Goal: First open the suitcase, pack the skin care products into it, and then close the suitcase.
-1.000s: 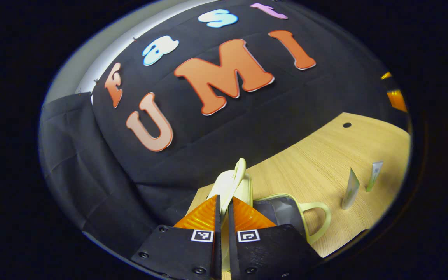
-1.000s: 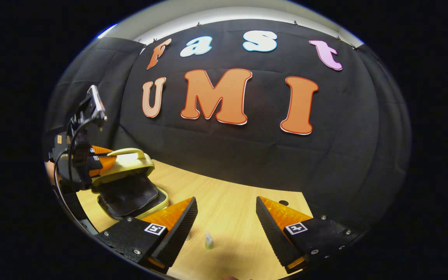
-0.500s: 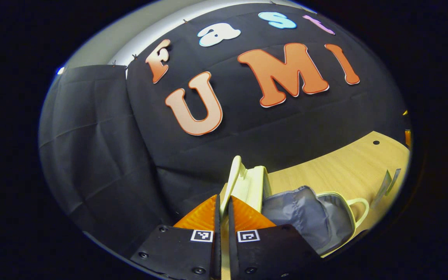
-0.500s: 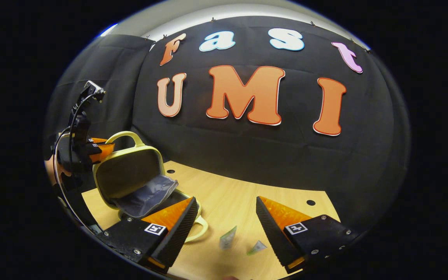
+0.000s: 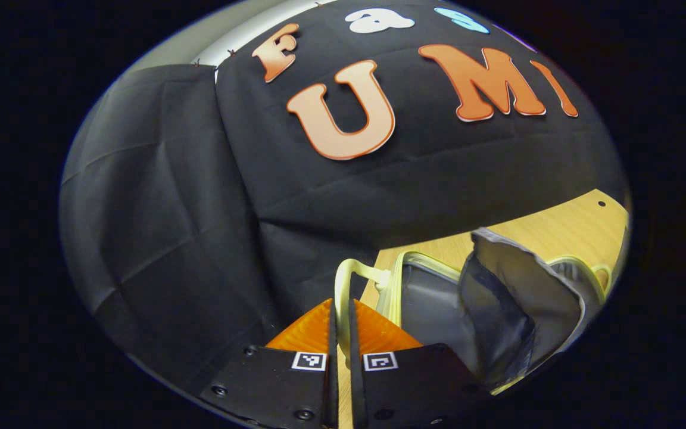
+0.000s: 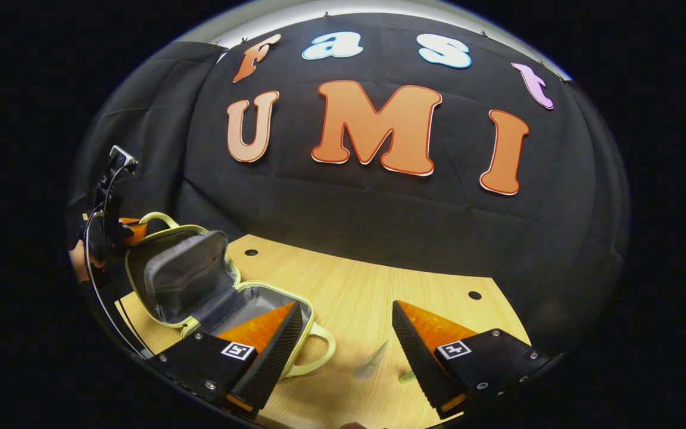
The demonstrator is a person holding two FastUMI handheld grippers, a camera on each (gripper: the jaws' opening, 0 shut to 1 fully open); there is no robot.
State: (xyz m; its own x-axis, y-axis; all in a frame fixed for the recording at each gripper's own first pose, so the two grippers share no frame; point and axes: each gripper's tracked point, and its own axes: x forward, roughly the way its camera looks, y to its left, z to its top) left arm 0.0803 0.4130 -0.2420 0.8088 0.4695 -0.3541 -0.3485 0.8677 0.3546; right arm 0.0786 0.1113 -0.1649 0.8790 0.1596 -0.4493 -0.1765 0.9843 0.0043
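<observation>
A small pale yellow suitcase [image 6: 200,280] stands open at the table's left, its lid [image 5: 426,298] tilted up and back, showing grey lining. A loose grey divider flap [image 5: 515,292] hangs off the lid. My left gripper [image 5: 340,305] is shut on the lid's handle [image 5: 343,277]; in the right gripper view that gripper [image 6: 128,229] sits at the lid's top edge. My right gripper [image 6: 348,333] hovers open above the table, right of the suitcase's front handle [image 6: 319,351]. Two small skin care tubes [image 6: 371,363] [image 6: 405,376] stand blurred between its fingers.
The light wooden table [image 6: 355,286] has small holes [image 6: 474,295] near its back edge. Black cloth walls close in the back and left. A hand [image 6: 78,262] holds the left gripper at the far left.
The lid has swung from about upright further back, opening the suitcase wider, with my left gripper following its handle. The grey flap has come up with the lid. The right gripper shifted slightly.
</observation>
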